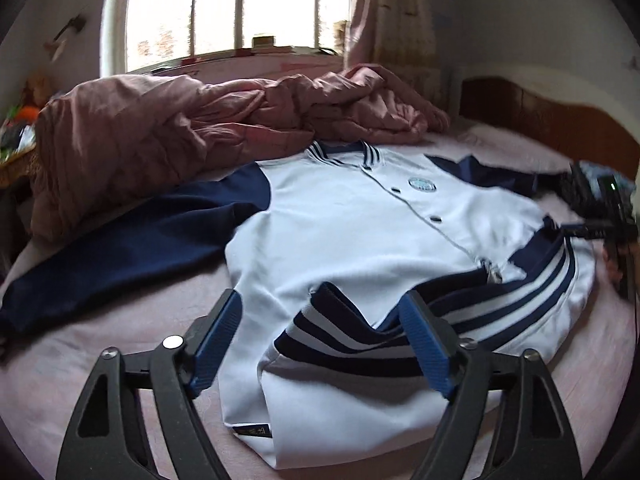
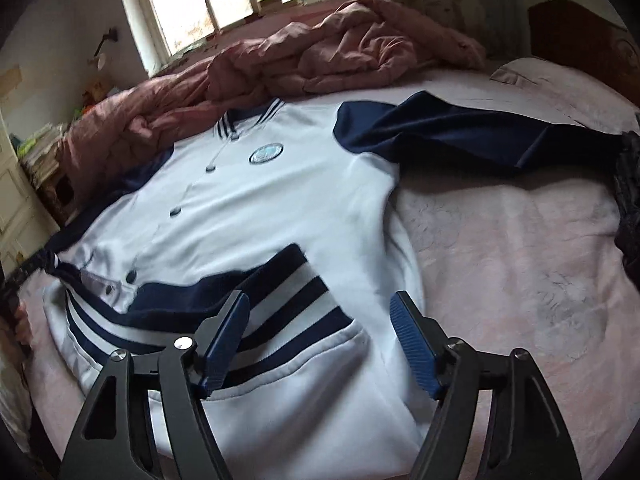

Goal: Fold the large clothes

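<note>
The jacket lies face up on the bed, white body buttoned, navy sleeves spread out to either side, collar toward the heaped pink quilt by the window. The striped hem has been turned up over the lower body, so the bottom fold looks to be the step in hand, and it is an untidy one, the band sitting skewed and bunched. Left tool hovers over that doubled edge, jaws wide apart, the striped band lying between the pads with nothing pinched. From the other side, the right tool hangs over the same turned-up band near the jacket's side seam, jaws apart too and gripping nothing; its left pad looks close to the stripes, though whether it touches I cannot tell. Next, by my reckoning, comes either a tidy-up of that hem or the sleeves: the navy sleeve stretching away across the sheet wants bringing in over the chest. That calls for a clean pinch near the cuff and a level carry, so the white panel beneath doesn't drag and wrinkle.
</note>
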Action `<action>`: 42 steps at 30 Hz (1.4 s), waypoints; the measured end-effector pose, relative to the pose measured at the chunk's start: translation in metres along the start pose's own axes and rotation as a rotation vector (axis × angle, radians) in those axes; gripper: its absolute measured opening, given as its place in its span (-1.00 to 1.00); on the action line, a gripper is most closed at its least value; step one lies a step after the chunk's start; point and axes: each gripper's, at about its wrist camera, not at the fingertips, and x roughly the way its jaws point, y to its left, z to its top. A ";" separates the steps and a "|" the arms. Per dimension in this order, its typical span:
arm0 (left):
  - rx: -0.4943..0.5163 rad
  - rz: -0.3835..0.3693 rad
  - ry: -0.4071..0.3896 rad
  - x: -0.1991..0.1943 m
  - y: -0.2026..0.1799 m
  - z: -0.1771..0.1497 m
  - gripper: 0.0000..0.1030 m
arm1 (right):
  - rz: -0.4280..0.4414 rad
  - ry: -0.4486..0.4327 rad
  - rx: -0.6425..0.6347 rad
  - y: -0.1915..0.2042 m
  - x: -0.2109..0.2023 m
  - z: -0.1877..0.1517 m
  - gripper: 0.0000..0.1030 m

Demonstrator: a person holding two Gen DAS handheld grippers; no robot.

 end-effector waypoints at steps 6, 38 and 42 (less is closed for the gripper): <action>0.011 0.015 0.155 0.053 -0.010 -0.012 0.13 | -0.132 -0.032 -0.083 0.023 0.004 0.000 -0.54; 0.294 0.074 -0.001 -0.019 -0.112 -0.021 1.00 | -0.080 -0.114 -0.416 0.151 -0.057 -0.041 1.00; 0.411 0.084 0.119 0.001 -0.137 -0.042 1.00 | -0.080 -0.081 -0.654 0.195 -0.046 -0.073 0.99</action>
